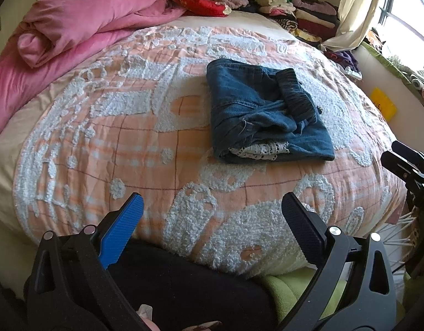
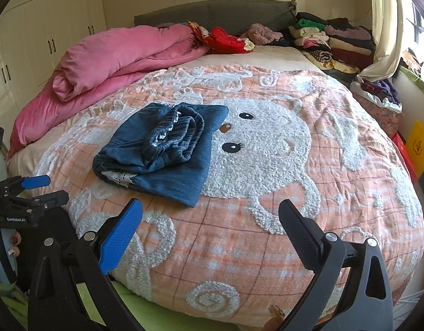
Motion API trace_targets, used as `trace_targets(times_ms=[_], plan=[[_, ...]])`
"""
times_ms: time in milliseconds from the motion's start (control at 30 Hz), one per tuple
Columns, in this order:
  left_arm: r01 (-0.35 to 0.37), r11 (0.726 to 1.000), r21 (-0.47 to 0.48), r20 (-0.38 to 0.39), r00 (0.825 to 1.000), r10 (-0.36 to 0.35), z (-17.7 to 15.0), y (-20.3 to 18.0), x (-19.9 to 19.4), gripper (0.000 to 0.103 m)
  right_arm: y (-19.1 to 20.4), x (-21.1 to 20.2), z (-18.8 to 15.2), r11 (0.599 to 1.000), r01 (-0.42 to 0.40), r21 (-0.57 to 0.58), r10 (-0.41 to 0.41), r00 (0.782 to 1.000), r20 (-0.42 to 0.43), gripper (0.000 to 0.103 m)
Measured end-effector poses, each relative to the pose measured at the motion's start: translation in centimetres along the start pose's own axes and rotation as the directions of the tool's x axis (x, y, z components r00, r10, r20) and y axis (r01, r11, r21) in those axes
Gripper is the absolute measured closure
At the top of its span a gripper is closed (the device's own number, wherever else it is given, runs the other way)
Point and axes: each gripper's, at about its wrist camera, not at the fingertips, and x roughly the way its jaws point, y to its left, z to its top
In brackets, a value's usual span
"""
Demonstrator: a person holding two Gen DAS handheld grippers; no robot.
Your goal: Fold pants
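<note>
Folded pants (image 1: pixel 267 113) lie flat on the bedspread (image 1: pixel 157 143), long axis toward the headboard, waistband uppermost; left gripper (image 1: pixel 212 215) and right gripper (image 2: pixel 210 218) gape wide, empty.

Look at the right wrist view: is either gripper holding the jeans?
No, the folded jeans lie free on the bed while both grippers sit open, apart from them.

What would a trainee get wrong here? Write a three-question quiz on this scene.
1. True or false: the folded blue denim pants are gripped by the left tool.
2. Multiple choice: the rolled pink quilt lies (A) on the pants, (B) apart from them, along the bed's far left side, (C) on the floor.
3. Fill in: both the left tool and the right tool have jaws that are ____.

Key: 1 false, the pants lie free on the orange fleece-patterned bedspread. 2 B. 3 open.
</note>
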Motion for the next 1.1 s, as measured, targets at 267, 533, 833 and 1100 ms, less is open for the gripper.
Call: trace_targets(times_ms=[267,533,833,1100], plan=[[-0.009,0.999,-0.031,-0.02,1.0,0.009,0.3,1.7,0.8,0.009,-2.4,0.7,-0.2,0.997,0.062,0.036,-0.061,0.998,-0.026,0.005],[-0.138,0.972,-0.191,-0.014,0.99,0.138,3.8,9.5,2.2,0.009,-10.4,2.3,1.3,0.972,0.184,0.148,-0.181,0.983,-0.039,0.005],[-0.428,0.835,-0.345,-0.136,0.903,0.406,12.8,23.7,12.3,0.009,-25.4,9.4,7.1,0.887,0.352,0.3,-0.339,0.936,-0.097,0.005],[-0.455,0.812,-0.367,-0.056,0.882,0.469,11.5,25.5,14.1,0.008,-30.5,16.4,6.1,0.814,0.495,0.305,-0.453,0.869,-0.2,0.004]])
